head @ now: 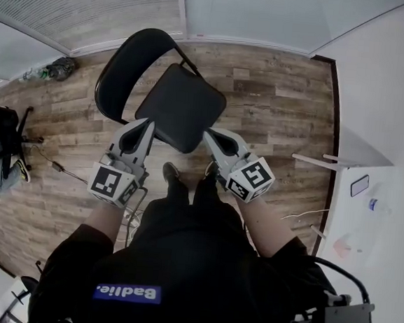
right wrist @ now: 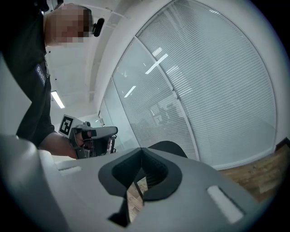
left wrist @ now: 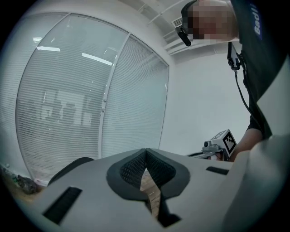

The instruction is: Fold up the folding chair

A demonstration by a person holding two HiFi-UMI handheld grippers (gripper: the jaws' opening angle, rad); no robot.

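Evenly flanked the front edge of the black padded folding chair point(head: 181, 106) with left hand-held gripper point(head: 147, 123) and right hand-held gripper point(head: 209, 133) (both pressed together, empty), neither nearer.

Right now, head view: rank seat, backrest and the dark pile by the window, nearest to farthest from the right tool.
1. Seat, just ahead of the right tool.
2. Backrest, beyond the seat, left.
3. Dark pile, far upper left.

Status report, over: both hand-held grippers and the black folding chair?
Left hand-held gripper shut, empty. Right hand-held gripper same. Black padded folding chair unfolded. Nothing blocking.
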